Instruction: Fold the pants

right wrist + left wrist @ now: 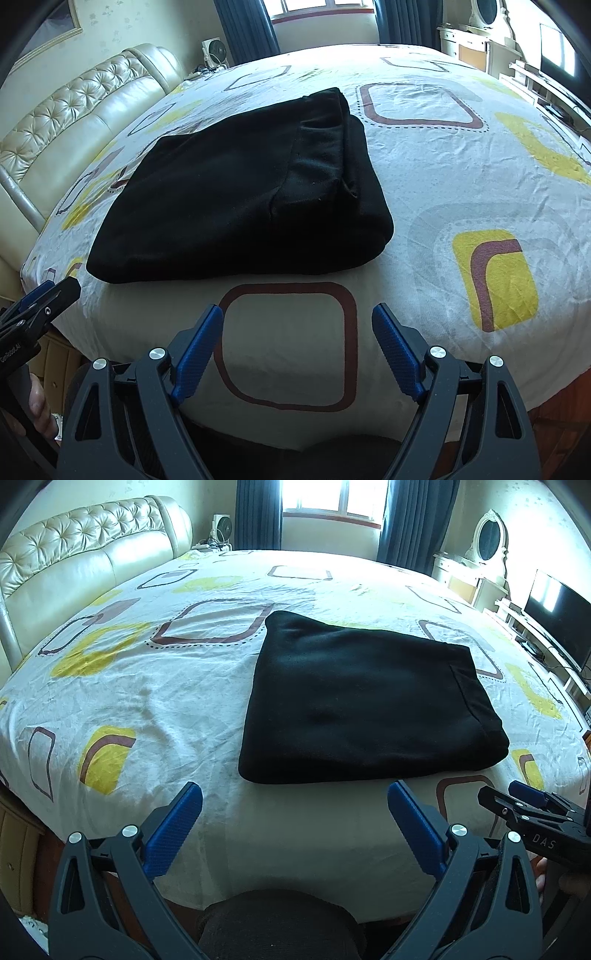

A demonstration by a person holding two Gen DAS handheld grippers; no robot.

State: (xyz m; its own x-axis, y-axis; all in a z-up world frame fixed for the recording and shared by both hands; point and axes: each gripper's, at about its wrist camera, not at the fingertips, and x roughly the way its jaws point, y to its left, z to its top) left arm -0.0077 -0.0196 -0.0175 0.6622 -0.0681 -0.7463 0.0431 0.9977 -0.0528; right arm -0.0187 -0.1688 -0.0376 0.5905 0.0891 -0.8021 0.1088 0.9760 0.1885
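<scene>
Black pants lie folded into a thick rectangle on the patterned bedsheet. They also show in the right wrist view, with the waistband side toward the far right. My left gripper is open and empty, held just short of the pants' near edge. My right gripper is open and empty, also short of the near edge, to the right of the left one. The right gripper's tip shows in the left wrist view, and the left gripper's tip shows in the right wrist view.
A cream tufted headboard runs along the left. A window with dark curtains is at the back. A dresser with an oval mirror and a TV stand at the right. The bed's near edge drops off just below the grippers.
</scene>
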